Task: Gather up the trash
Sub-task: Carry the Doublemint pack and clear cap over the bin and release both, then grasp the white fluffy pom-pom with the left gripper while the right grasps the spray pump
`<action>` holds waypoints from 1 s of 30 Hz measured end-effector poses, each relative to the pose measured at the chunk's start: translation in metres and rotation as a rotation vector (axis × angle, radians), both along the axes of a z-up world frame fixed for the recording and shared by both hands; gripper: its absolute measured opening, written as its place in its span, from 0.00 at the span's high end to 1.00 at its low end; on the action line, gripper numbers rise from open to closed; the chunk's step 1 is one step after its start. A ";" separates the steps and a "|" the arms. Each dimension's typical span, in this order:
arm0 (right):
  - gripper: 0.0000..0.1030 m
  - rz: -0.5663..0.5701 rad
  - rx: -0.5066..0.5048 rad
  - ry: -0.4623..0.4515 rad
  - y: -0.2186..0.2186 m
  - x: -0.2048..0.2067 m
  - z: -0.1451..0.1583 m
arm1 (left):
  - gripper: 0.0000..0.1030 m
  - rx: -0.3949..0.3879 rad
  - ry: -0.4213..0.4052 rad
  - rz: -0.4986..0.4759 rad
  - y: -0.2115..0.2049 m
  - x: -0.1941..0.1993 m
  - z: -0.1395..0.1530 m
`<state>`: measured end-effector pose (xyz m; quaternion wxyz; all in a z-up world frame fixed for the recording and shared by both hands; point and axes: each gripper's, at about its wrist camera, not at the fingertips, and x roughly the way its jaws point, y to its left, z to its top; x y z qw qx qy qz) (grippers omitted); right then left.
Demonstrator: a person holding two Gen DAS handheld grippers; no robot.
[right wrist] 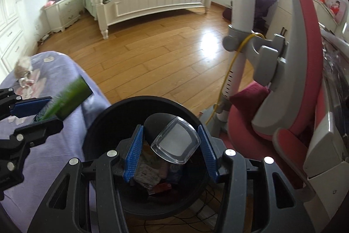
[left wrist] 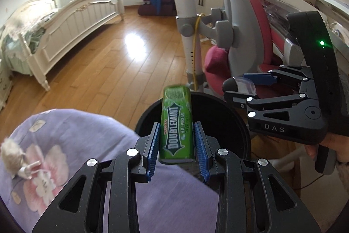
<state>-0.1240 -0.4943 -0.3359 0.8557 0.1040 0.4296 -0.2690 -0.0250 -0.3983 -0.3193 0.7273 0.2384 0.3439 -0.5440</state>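
Bin (right wrist: 96,123), black and round, stands below and just ahead of both grippers, with wrappers and other trash at its bottom. Lilac flowered fabric (left wrist: 72,145) lies to the left of it. The left gripper (left wrist: 176,145) pinches a green Doublemint gum box (left wrist: 176,123) between its blue pads, upright, at the near rim of the bin. The right gripper (right wrist: 172,145) clamps a small black case with a clear lid (right wrist: 174,141) directly over the bin's opening.
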 end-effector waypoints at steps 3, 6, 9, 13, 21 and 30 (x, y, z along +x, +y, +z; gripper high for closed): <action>0.50 -0.012 0.018 0.021 -0.008 -0.001 -0.006 | 0.55 -0.004 -0.005 -0.001 -0.010 -0.001 -0.004; 0.50 -0.023 0.030 0.028 -0.012 -0.001 -0.010 | 0.52 -0.011 0.000 0.009 -0.010 0.001 -0.004; 0.50 -0.014 0.041 0.020 -0.012 0.002 -0.010 | 0.52 -0.015 -0.014 0.030 -0.001 0.006 -0.001; 0.50 0.014 0.045 0.003 -0.004 0.013 -0.006 | 0.52 -0.029 -0.036 0.116 0.028 0.028 0.006; 0.50 0.110 0.053 -0.030 0.028 0.052 0.003 | 0.52 -0.025 -0.124 0.450 0.129 0.135 0.024; 0.50 0.206 0.054 -0.030 0.064 0.100 0.010 | 0.52 0.062 -0.086 0.610 0.177 0.238 -0.003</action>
